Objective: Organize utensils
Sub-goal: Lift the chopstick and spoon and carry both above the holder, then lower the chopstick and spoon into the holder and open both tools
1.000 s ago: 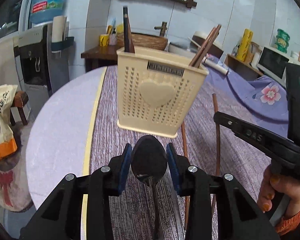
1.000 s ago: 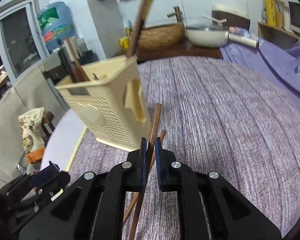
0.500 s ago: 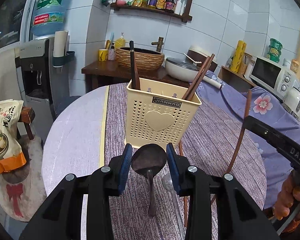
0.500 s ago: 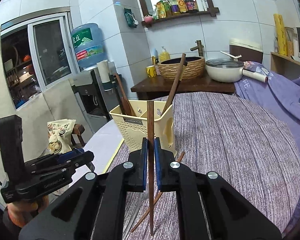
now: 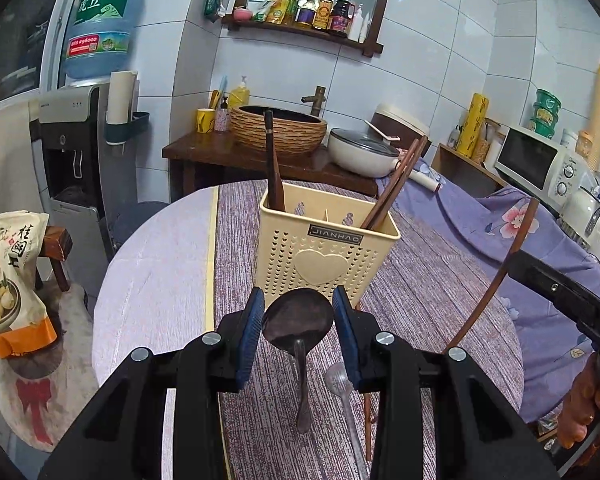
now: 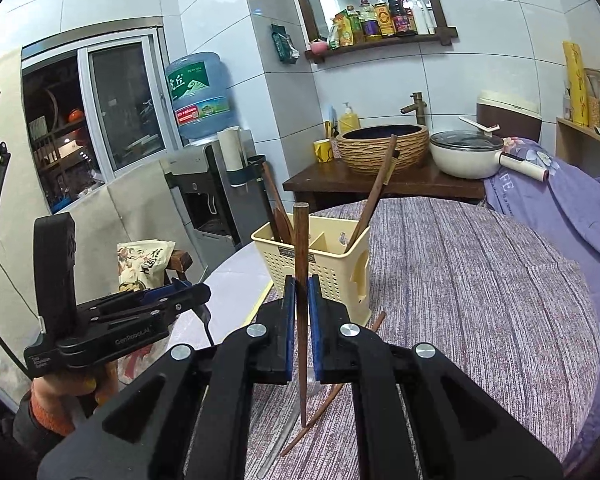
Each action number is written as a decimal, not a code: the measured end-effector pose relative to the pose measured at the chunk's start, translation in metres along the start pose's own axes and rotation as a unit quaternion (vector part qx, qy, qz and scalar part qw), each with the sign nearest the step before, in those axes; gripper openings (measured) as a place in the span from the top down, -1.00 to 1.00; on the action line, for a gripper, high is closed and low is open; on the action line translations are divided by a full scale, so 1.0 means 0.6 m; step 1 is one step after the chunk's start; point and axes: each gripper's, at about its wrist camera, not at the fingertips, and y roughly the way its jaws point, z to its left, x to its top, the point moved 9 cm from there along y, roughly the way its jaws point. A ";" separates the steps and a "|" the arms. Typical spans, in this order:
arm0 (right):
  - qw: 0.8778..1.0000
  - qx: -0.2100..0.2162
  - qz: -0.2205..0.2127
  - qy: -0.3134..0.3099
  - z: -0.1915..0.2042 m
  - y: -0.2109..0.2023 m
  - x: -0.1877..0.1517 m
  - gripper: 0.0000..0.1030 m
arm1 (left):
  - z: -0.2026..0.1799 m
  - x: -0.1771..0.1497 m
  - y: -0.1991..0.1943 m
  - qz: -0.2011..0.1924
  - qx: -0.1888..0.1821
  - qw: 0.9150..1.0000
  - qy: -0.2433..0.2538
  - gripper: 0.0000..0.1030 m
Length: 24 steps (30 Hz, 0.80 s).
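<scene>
two tools, each clamped on a utensil

left tool (image 5: 298,320) grips a dark spoon (image 5: 298,322); right tool (image 6: 299,328) pinches an upright chopstick (image 6: 300,280), both above the tabletop (image 6: 460,280) near the cream holder (image 5: 324,248).

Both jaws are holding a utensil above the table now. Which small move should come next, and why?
Probably carry the right gripper forward over the cream holder and lower its chopstick beside the pair already standing there. The stick is clamped upright, tip clear of the tablecloth. The left gripper with the spoon can wait.
</scene>
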 end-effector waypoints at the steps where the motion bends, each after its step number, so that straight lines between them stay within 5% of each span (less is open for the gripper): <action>1: 1.000 0.002 0.000 -0.001 0.000 -0.001 0.002 0.86 | 0.000 0.003 -0.001 0.000 -0.001 1.000 0.000 0.33; 16: 0.999 0.017 -0.013 -0.028 0.040 -0.011 0.088 0.86 | 0.000 0.074 -0.016 -0.016 -0.003 1.000 0.012 0.33; 24: 0.999 0.014 -0.023 -0.038 0.051 -0.005 0.154 0.86 | -0.002 0.155 -0.025 -0.040 0.009 0.999 0.018 0.33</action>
